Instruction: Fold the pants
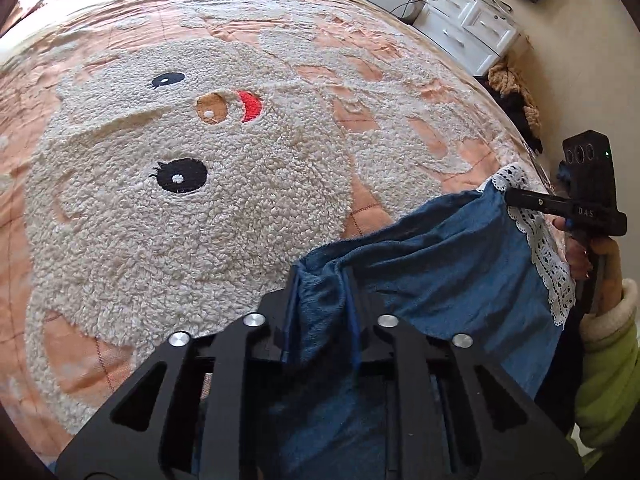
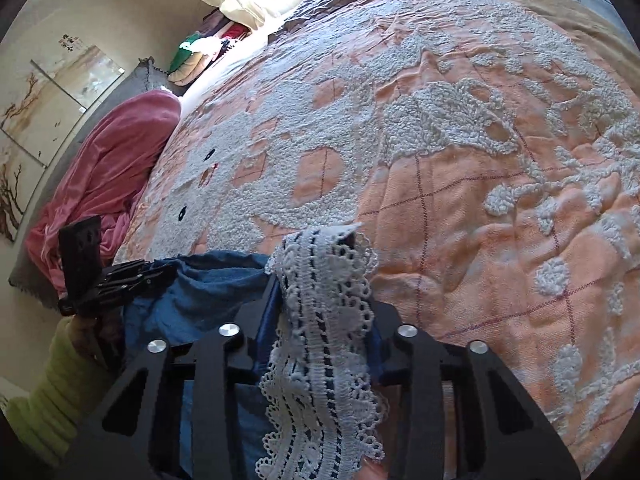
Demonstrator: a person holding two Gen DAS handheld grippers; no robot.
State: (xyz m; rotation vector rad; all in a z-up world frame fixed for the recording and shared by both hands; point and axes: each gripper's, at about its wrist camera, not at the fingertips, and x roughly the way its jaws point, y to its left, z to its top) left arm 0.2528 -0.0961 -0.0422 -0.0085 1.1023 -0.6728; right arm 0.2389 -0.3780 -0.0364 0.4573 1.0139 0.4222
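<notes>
Left wrist view: the left gripper [image 1: 320,280] is clamped on a bunched fold of the blue denim pants [image 1: 440,256], its jaws nearly together with the cloth pinched between them. The pants lie at the near edge of the bed, on the peach bedspread [image 1: 200,220] with its fluffy cream cartoon face; they sit to the near right of that face. Further right of the face, the right gripper [image 1: 510,196] bites the same edge of the pants where the white lace trim [image 1: 536,240] runs, held by a hand [image 1: 580,252] in a light green sleeve [image 1: 608,376]. Most of the pants fall below the gripper body and are cut off, so how they are laid out cannot be told.

Right wrist view: the right gripper [image 2: 324,280] is clamped on the lace trim [image 2: 324,340], which drapes back over its fingers and hides the pads. To the left of the lace, the left gripper [image 2: 164,274] holds the blue denim [image 2: 216,284].

By my reading the fold has barely begun: both corners of one edge are gripped, no finished fold shows, and carrying the edge over and laying it flat is left.
</notes>
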